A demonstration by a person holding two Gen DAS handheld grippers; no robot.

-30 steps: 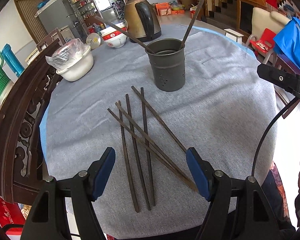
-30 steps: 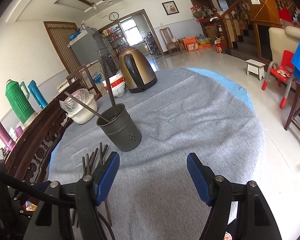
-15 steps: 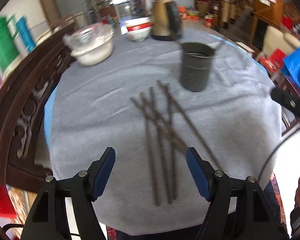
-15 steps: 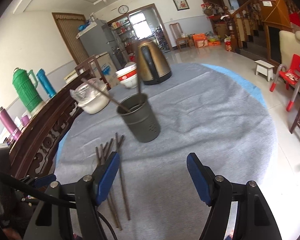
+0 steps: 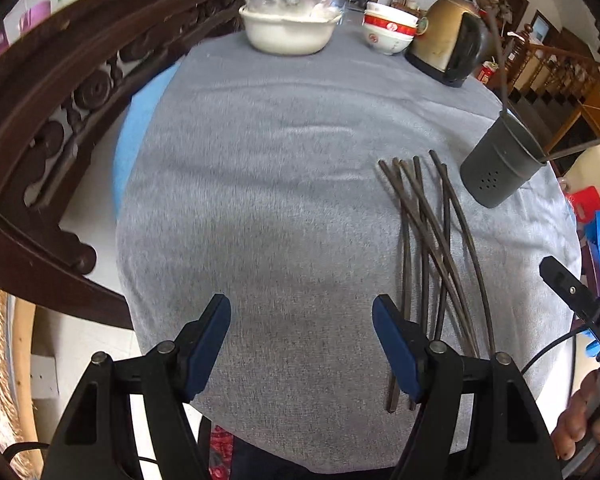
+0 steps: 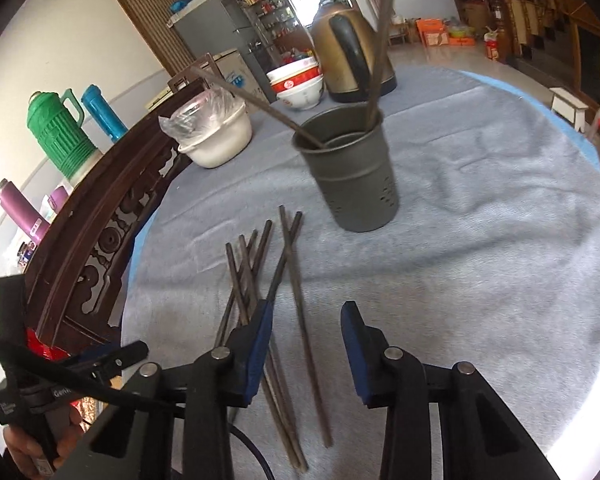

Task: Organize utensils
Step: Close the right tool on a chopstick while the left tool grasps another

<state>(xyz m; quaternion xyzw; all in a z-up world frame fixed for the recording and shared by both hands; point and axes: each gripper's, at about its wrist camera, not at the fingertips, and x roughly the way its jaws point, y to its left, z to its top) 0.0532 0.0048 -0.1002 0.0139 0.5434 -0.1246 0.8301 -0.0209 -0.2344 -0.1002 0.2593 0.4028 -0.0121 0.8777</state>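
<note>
Several dark chopsticks (image 5: pixel 428 248) lie in a loose bundle on the grey cloth; they also show in the right wrist view (image 6: pixel 284 300). A dark grey perforated holder (image 6: pixel 352 176) stands beyond them with two chopsticks leaning in it; it also shows in the left wrist view (image 5: pixel 500 168). My left gripper (image 5: pixel 302 344) is open and empty, left of the bundle. My right gripper (image 6: pixel 306 344) is open, narrower than before, low over the bundle, with one chopstick (image 6: pixel 304 320) lying between its jaws.
A white bowl with a plastic bag (image 6: pixel 212 132), stacked red-and-white bowls (image 6: pixel 298 84) and a brass kettle (image 6: pixel 348 56) stand at the table's far side. A carved wooden chair back (image 5: pixel 44 120) borders the left edge. Flasks (image 6: pixel 60 132) stand beyond it.
My left gripper swung left, away from the chopsticks. My right gripper moved left and down over the bundle, and its jaws narrowed around one chopstick.
</note>
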